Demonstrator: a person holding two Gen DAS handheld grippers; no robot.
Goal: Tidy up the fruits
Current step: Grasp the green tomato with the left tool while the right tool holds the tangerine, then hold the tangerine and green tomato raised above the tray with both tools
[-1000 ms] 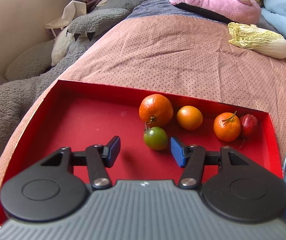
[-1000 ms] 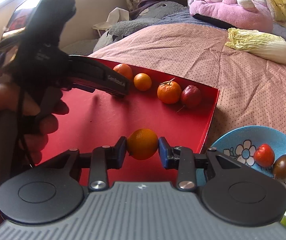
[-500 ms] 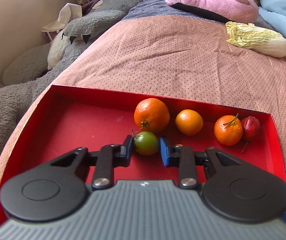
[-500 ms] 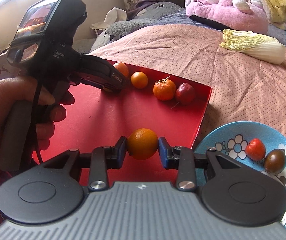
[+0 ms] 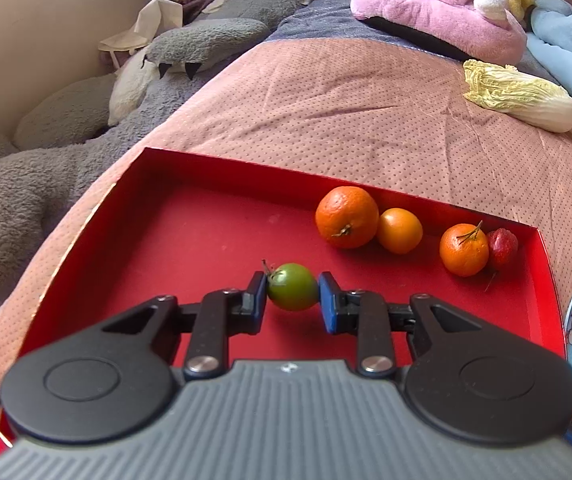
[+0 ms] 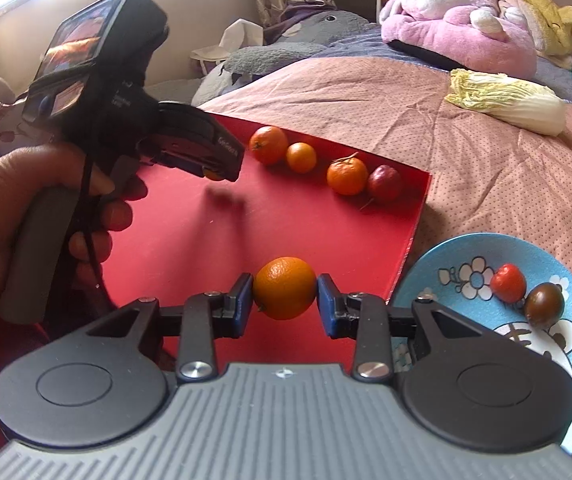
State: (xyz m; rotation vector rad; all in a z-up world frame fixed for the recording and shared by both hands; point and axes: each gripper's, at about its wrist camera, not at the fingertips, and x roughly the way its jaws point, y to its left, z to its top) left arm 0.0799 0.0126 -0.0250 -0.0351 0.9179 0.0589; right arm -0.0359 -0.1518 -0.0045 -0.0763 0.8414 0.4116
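Left gripper (image 5: 292,298) pinches a green tomato (image 5: 292,286) between both pads, held above the floor of the red tray (image 5: 206,232). Right gripper (image 6: 285,296) pinches an orange (image 6: 285,288), over the tray's near right edge, beside the blue plate (image 6: 466,248). Four fruits line the tray's far wall: large orange (image 5: 346,216), small orange (image 5: 400,230), stemmed mandarin (image 5: 464,249), red fruit (image 5: 503,242).

Bed (image 5: 366,120): tray (image 5: 214,160), plate (image 6: 466,248), cabbage (image 5: 522,96)
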